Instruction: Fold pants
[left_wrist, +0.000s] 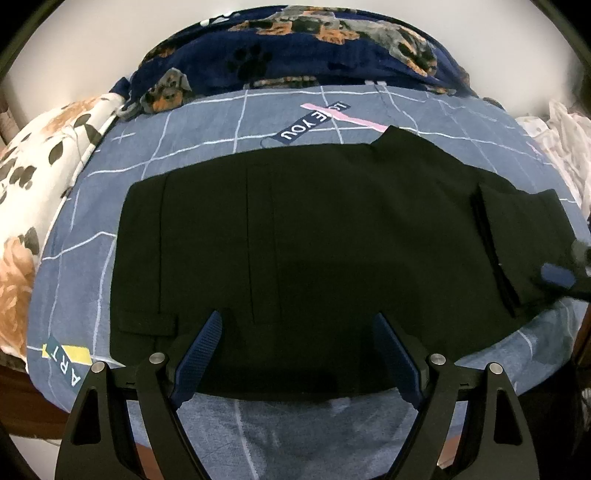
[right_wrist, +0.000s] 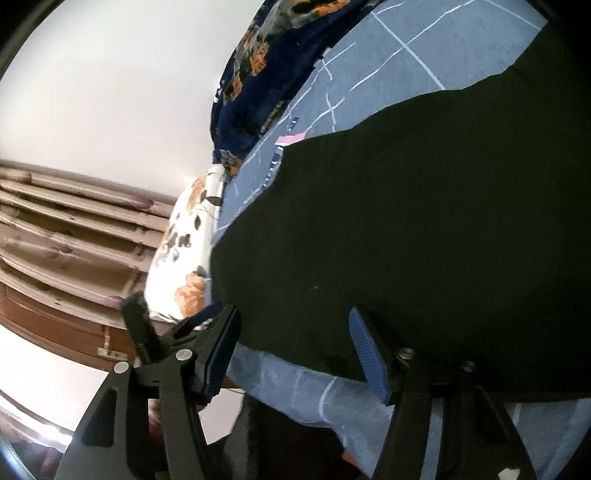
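The left gripper (left_wrist: 295, 350) hovers released over the near edge of the black pants (left_wrist: 295, 240) lying flat on the blue grid-patterned bedsheet (left_wrist: 203, 122), while the right gripper (right_wrist: 291, 350), also released, straddles their edge.

In the middle of the frame the black pants (left_wrist: 295, 229) lie flat on my blue checked bedsheet (left_wrist: 207, 122). My left gripper (left_wrist: 295, 354) stands at the bottom with its jaws wide apart over the near edge of the pants. At the right edge, blurred, my right gripper (left_wrist: 561, 275) touches the folded leg.
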